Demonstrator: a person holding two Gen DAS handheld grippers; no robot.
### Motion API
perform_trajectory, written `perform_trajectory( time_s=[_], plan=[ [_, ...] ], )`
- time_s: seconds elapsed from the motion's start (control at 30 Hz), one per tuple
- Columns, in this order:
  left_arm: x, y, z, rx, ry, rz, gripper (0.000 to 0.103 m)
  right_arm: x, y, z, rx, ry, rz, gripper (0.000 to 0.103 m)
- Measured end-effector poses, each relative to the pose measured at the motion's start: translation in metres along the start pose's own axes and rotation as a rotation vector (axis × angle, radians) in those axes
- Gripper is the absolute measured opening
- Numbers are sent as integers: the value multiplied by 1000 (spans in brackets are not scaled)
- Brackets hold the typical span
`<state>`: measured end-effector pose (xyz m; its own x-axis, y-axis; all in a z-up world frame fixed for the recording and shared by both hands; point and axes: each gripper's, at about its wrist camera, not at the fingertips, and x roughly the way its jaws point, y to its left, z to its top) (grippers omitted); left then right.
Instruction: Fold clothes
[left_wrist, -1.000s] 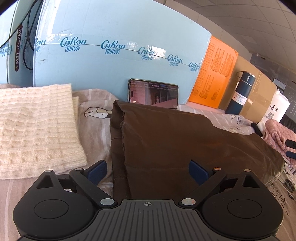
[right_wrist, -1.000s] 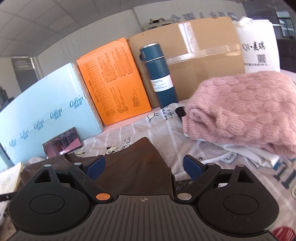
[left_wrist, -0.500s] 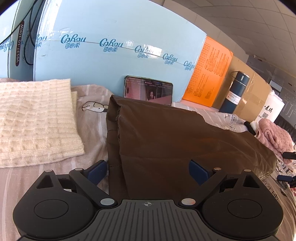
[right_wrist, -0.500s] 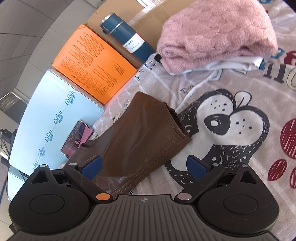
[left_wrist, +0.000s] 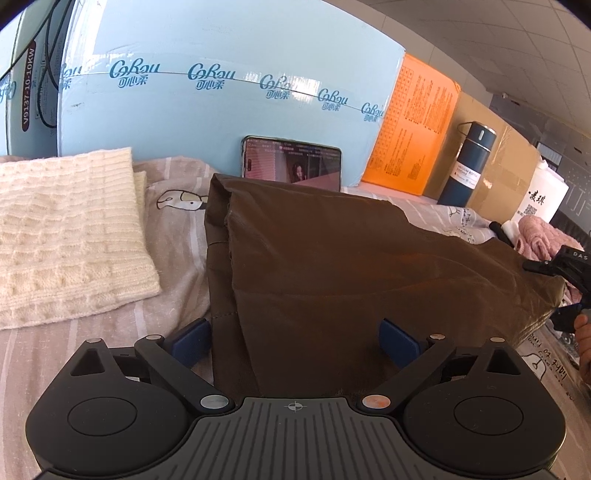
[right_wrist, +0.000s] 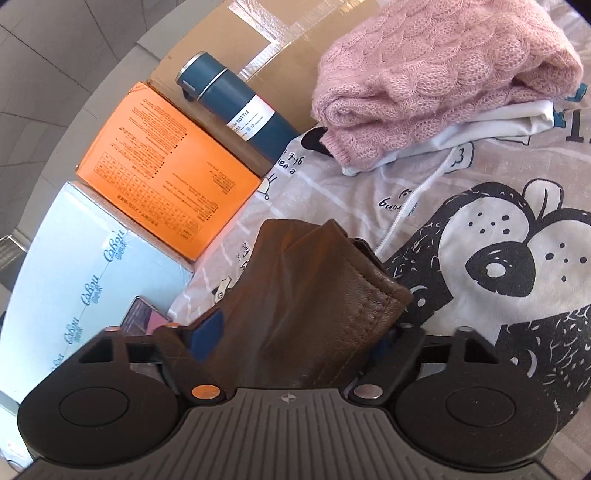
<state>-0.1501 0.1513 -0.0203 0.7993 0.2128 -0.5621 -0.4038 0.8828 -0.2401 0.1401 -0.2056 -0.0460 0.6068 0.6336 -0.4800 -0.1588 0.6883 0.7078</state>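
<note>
Your left gripper (left_wrist: 295, 338) hangs with jaws spread wide over the near edge of the brown garment (left_wrist: 351, 266), which lies folded on the printed bedsheet (right_wrist: 498, 206) between a cream knit (left_wrist: 66, 229) and a pink sweater (right_wrist: 436, 74). Your right gripper (right_wrist: 299, 341) straddles the garment's stitched end, fingers (right_wrist: 207, 332) narrowed against the leather-like fabric; whether they truly pinch it, you cannot tell. A phone (left_wrist: 291, 162) leans against the blue box (left_wrist: 221, 103) behind.
</note>
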Motion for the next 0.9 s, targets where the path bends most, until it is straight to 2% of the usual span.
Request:
perform_trajectory(
  time_s=[0.03,0.07,0.13,0.37,0.47,0.6,0.7,0.8,0.9],
  plan=[
    [0,-1,0,4,0,0,100,3,0,-1,-6,-12,-11,38],
    [1,-1,-1,8,0,1,100,5,1,-2,-12,-25,-23,32],
    [1,-2,-1,12,-1,0,101,3,-2,-2,-12,-30,7,17],
    [2,-4,-2,30,-1,-16,103,-32,2,-8,-41,-24,119,8],
    [0,-5,-3,25,-2,-88,103,-53,-2,-7,-39,-30,133,7],
    [-5,-9,-5,18,-1,-284,103,-77,-11,-1,-69,-112,49,7],
    [-16,-13,-4,48,-81,-263,103,-84,-19,5,-73,-157,-2,7],
    [-25,-19,-3,134,-148,-50,103,-86,-16,7,-89,-156,12,7],
    [-17,-24,-3,217,-102,90,103,-93,1,6,-139,-161,123,11]
  ],
)
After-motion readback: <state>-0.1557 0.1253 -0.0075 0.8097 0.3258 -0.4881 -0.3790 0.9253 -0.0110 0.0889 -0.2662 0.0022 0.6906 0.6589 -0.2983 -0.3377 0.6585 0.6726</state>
